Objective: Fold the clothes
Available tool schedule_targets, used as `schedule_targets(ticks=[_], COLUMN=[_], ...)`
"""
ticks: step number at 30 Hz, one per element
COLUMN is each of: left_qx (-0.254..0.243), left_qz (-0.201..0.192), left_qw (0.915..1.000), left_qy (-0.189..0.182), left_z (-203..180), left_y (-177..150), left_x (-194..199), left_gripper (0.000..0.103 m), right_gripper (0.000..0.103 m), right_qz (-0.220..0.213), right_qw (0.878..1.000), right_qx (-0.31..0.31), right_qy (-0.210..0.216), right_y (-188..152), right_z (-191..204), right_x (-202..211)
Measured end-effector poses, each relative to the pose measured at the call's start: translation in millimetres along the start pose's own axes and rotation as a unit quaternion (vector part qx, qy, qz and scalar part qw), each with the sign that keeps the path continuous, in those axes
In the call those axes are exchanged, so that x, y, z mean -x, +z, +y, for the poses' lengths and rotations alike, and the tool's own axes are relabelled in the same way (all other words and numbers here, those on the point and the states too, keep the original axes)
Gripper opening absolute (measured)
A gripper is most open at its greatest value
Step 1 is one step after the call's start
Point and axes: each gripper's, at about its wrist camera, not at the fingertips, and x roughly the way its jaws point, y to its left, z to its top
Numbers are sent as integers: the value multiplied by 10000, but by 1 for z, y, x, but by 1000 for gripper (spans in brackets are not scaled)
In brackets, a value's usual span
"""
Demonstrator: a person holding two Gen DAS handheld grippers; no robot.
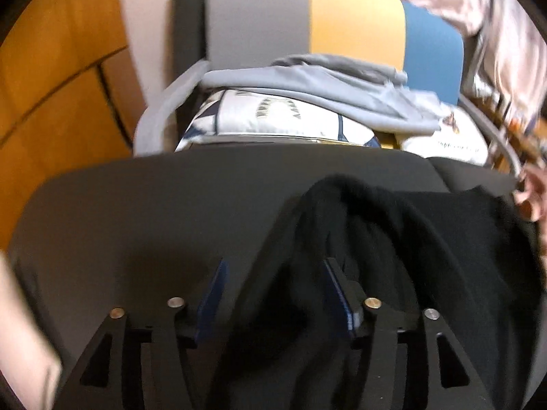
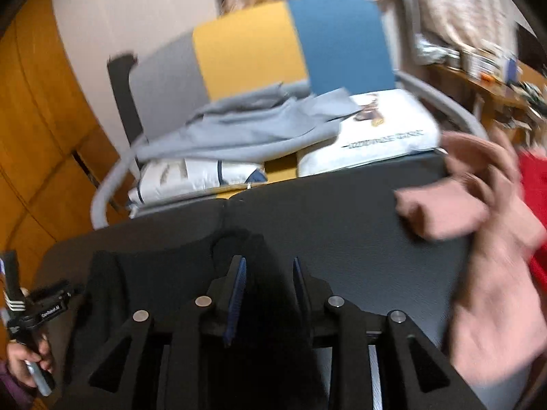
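Note:
A black garment (image 1: 393, 239) lies on the dark table (image 1: 154, 212). In the left wrist view its bunched cloth runs between the two fingers of my left gripper (image 1: 273, 266), which close on it. In the right wrist view the same black garment (image 2: 143, 273) spreads to the left, and a fold of it sits between the fingers of my right gripper (image 2: 268, 263), which grip it. The left hand-held gripper (image 2: 41, 311) shows at the lower left there. A pink garment (image 2: 478, 232) lies at the table's right side.
Behind the table stands a grey, yellow and blue chair (image 1: 342, 17) with a grey garment (image 1: 307, 82) and white cushions (image 1: 273, 119) piled on it. A red cloth (image 2: 536, 188) is at the far right. Wooden panelling (image 1: 51, 68) is at the left.

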Motion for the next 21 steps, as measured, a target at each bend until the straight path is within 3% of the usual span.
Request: schedule_targets(ticks=[5,9,11,19,21], left_qx=[552,1056,1041,811,595], left_qz=[-57,90,160,161,127], left_qw=[9984,9941,9943,9963,9978], left_qy=[-84,-211,-153,225,279], left_z=[34,51,54,62,57], left_y=[-77,-141,-161,-203,-207], left_x=[48,70,76,97,98], left_gripper=[65,65,65,70,76], right_gripper=[30,30,30,31,31], right_qz=[189,553,694,665,624], right_qw=[9928,9789,9725,9895,9922], right_qx=[-1179,-1937,-2142,-1062,-867], right_qy=[49,339,598,718,647], right_y=[-85,-158,-188,-212,-213], right_z=[-55,-79,-80,-35,-25], right_x=[70,90,93,100,98])
